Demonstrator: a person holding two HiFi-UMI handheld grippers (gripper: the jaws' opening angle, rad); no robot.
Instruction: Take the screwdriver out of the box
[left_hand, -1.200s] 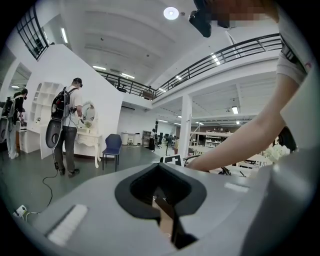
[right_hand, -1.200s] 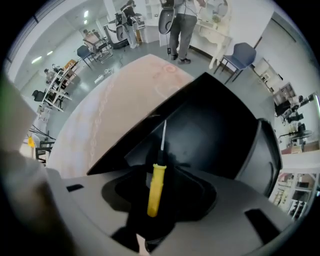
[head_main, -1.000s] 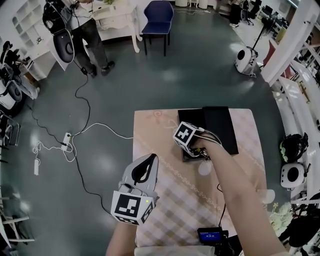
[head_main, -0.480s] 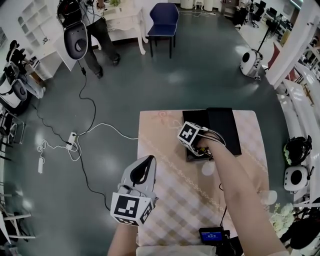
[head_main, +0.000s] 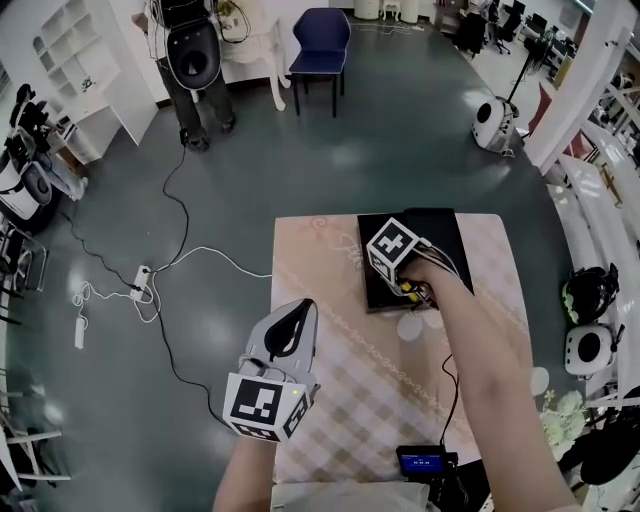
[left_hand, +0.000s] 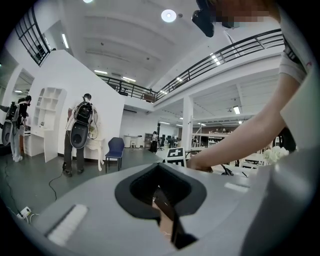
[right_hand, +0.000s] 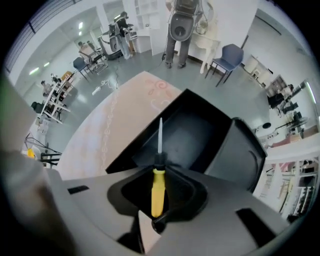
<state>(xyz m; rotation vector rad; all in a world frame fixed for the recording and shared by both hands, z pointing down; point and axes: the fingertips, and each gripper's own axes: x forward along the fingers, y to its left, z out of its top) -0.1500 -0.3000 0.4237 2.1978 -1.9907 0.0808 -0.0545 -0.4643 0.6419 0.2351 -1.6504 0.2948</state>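
Observation:
A yellow-handled screwdriver (right_hand: 157, 192) sits upright between the jaws of my right gripper (right_hand: 158, 175), its metal shaft pointing down toward the open black box (right_hand: 192, 132). In the head view the right gripper (head_main: 413, 292) hangs just above the box (head_main: 372, 298), a bit of the yellow handle (head_main: 408, 289) showing under the marker cube. The box lid (head_main: 445, 240) lies open behind. My left gripper (head_main: 299, 311) hovers over the table's near left part, jaws together and holding nothing; in its own view the left gripper (left_hand: 167, 210) points level across the room.
The table carries a pink chequered cloth (head_main: 325, 290). A small screened device (head_main: 425, 462) lies at the front edge, a white round object (head_main: 410, 327) beside the box. A person (head_main: 195, 55), a blue chair (head_main: 320, 40) and cables (head_main: 140, 285) are on the floor beyond.
My right gripper has closed on the screwdriver and risen out of the box with it. The left gripper has stayed where it was.

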